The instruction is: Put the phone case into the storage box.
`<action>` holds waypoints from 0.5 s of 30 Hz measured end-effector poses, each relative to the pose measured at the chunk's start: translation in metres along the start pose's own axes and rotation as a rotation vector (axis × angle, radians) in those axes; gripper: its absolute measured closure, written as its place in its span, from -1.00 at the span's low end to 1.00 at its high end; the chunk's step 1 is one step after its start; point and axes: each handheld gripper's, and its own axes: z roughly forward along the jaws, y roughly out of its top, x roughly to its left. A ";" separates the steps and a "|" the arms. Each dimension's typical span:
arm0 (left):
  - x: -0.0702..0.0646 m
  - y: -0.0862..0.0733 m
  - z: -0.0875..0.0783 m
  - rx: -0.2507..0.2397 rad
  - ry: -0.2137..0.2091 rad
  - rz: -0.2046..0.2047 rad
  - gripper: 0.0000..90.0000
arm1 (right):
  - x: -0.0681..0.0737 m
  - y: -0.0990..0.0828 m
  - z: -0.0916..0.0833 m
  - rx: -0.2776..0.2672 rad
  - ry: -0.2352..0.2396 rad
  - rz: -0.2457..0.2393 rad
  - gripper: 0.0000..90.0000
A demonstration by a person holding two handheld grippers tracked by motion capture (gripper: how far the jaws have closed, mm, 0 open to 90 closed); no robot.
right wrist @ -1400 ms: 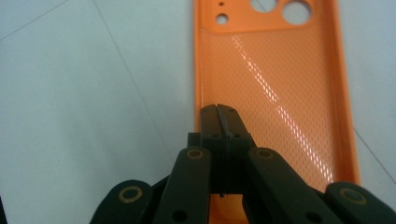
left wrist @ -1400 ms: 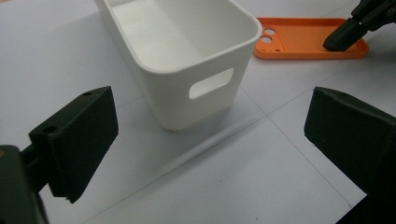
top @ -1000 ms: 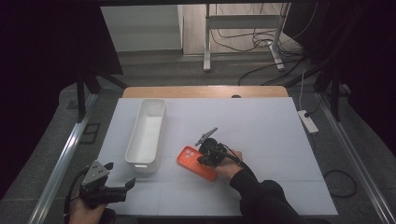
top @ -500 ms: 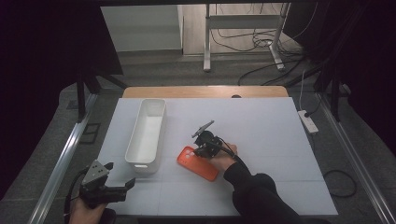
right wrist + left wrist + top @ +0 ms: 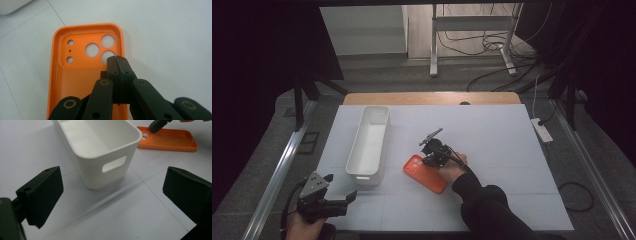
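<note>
An orange phone case [image 5: 427, 174] lies hollow side up on the white table, just right of a white bin [image 5: 368, 141]. My right gripper [image 5: 428, 160] points down at the case's camera-hole end. In the right gripper view its jaws [image 5: 117, 60] are shut tight together, their tips over the case [image 5: 75, 62] at its right rim, with nothing visible between them. My left gripper [image 5: 341, 187] is held open at the table's near left corner. In the left gripper view it [image 5: 112, 190] faces the bin's handle end [image 5: 113, 164], with the case [image 5: 167, 140] beyond.
The white table sheet [image 5: 502, 140] has bare room to the right and at the front. A wooden strip [image 5: 432, 98] runs along its far edge. A power strip [image 5: 542, 129] lies off the right side, and metal rails flank both sides.
The right gripper has shifted slightly left and farther up the case toward its camera-hole end. The case, the bin and the left gripper have stayed put.
</note>
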 end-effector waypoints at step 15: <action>0.000 0.000 0.000 0.002 0.002 0.002 -0.91 | -0.018 -0.014 -0.012 0.000 -0.058 0.058 0.99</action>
